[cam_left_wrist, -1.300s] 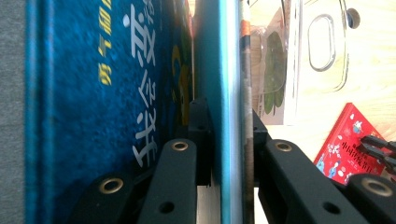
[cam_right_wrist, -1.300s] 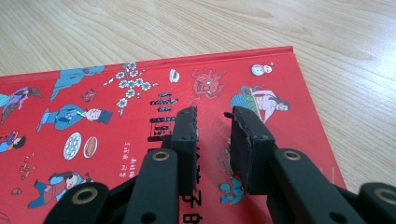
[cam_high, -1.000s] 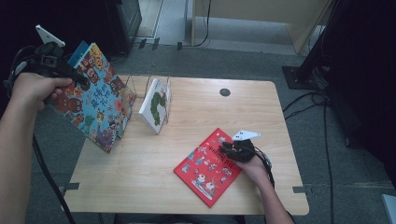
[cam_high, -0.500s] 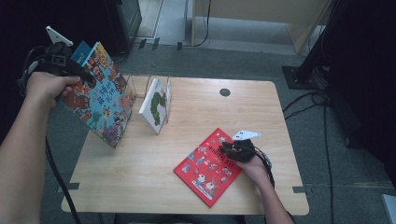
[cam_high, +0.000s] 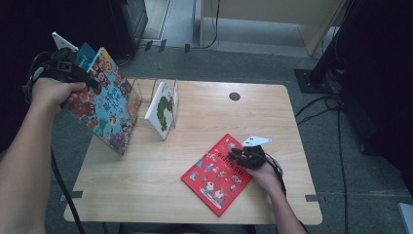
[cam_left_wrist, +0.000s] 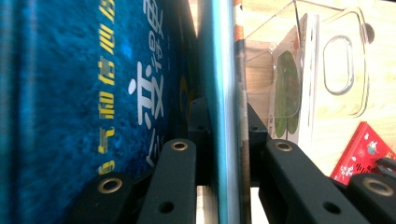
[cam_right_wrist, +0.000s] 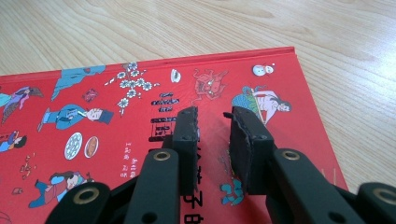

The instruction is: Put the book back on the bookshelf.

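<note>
My left gripper (cam_high: pixel 91 84) is shut on the top edge of a colourful picture book (cam_high: pixel 108 109). The book hangs tilted over the table's left edge, just left of a clear rack (cam_high: pixel 146 90). In the left gripper view the jaws (cam_left_wrist: pixel 225 116) clamp the book's teal edge (cam_left_wrist: pixel 218 65), with its blue cover (cam_left_wrist: pixel 93 93) to the left. A red book (cam_high: pixel 212 175) lies flat at the front right. My right gripper (cam_high: pixel 234 155) rests over its far corner. The right gripper view has the jaws (cam_right_wrist: pixel 212 116) a narrow gap apart above the red cover (cam_right_wrist: pixel 93 102), nothing between them.
A white book with a green picture (cam_high: pixel 163 109) stands in the clear rack (cam_left_wrist: pixel 345 60). A dark round grommet (cam_high: pixel 234 96) sits near the wooden table's (cam_high: pixel 146 190) back edge. Cables and a black stand base (cam_high: pixel 321 80) lie on the floor to the right.
My left hand has carried the colourful book slightly right and down, nearer the clear rack. The right gripper and the red book have stayed put.
</note>
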Motion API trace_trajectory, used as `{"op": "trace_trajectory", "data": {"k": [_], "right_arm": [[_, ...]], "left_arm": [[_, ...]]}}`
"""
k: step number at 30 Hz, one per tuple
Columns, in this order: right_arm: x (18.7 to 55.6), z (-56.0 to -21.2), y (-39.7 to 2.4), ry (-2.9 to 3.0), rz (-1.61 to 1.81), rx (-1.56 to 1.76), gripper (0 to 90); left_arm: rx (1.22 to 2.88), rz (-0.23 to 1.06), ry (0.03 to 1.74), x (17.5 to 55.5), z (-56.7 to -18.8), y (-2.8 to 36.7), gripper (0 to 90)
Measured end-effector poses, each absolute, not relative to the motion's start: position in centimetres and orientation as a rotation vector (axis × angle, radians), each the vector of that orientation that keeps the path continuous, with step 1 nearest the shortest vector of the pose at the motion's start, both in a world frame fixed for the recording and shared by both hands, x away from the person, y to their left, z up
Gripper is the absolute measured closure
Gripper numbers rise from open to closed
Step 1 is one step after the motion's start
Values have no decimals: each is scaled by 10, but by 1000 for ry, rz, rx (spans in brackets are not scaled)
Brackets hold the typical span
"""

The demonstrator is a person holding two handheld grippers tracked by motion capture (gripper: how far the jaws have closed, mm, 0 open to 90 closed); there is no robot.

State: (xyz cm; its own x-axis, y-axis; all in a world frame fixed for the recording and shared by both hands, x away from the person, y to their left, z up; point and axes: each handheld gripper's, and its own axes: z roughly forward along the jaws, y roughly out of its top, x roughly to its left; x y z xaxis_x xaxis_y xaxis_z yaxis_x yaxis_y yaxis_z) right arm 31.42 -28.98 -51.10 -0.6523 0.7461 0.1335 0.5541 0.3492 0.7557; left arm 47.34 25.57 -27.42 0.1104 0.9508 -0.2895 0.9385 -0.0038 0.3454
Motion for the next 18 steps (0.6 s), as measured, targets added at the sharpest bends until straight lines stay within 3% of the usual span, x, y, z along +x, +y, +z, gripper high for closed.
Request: {"op": "trace_trajectory", "data": {"k": [18], "right_arm": [[315,-511,-293,2376,1207,1190,716]], "left_arm": [[1903,-24,1779,459,-259,263,698]]}}
